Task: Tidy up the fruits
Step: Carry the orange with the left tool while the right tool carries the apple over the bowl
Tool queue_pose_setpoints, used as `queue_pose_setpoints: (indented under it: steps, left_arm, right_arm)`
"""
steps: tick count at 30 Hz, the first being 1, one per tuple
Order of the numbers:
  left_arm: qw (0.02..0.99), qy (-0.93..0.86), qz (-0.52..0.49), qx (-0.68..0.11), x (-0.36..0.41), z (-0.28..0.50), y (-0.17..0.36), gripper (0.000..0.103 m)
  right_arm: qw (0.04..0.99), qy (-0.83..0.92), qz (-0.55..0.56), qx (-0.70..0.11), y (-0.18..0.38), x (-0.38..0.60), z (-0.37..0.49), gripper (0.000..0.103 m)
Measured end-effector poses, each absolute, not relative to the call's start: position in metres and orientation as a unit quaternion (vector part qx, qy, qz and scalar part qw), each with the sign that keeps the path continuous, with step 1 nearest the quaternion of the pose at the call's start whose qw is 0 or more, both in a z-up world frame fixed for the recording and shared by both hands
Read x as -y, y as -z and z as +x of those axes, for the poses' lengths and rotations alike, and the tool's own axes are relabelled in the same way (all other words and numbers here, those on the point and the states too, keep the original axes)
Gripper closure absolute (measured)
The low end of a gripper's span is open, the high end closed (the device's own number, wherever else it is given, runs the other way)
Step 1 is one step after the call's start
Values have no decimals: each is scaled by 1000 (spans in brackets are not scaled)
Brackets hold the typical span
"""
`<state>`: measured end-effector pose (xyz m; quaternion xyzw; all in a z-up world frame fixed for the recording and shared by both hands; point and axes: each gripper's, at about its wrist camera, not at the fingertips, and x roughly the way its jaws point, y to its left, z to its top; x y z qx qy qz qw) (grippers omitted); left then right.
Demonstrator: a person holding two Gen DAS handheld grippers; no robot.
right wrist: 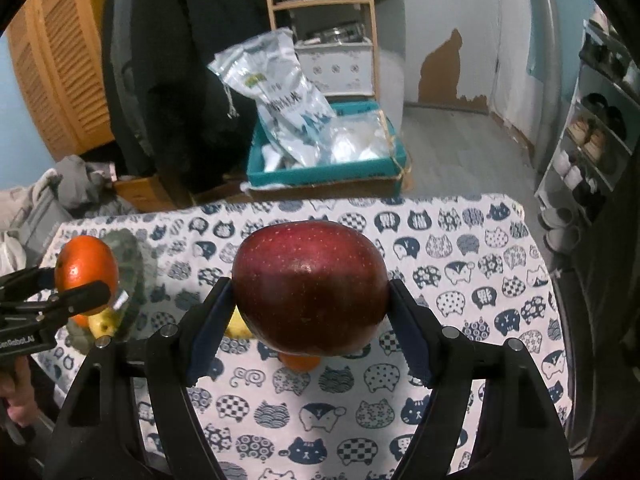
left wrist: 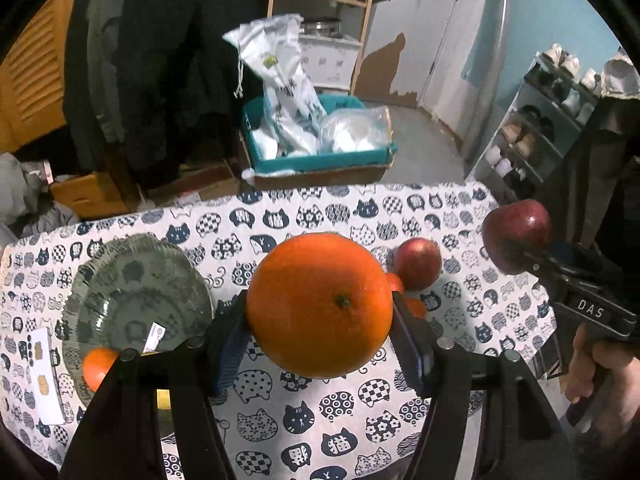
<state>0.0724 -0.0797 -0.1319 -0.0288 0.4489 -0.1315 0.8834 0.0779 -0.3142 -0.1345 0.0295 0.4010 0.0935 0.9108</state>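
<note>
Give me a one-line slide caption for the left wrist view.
Left claw holds an orange above the cat-print tablecloth, beside a glass bowl; right claw holds a red apple.

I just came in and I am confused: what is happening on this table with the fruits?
A person holds two grippers above the table. The left gripper grips an orange; the right gripper grips a dark red apple. Another apple lies on the cloth, and a glass bowl waits at the left.
</note>
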Motion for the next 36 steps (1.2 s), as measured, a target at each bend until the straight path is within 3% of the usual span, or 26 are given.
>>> queue_pose_setpoints:
  steps: [17,36]
  left_arm:
    - [911,121,-28,-394,53,44,82,36]
    - [919,69,-59,-383,-11,44,76,36]
  right_arm:
    - [928,-134,24,-346,80,285,54,27]
    - [922,-189,15,-339,64,212,70,27]
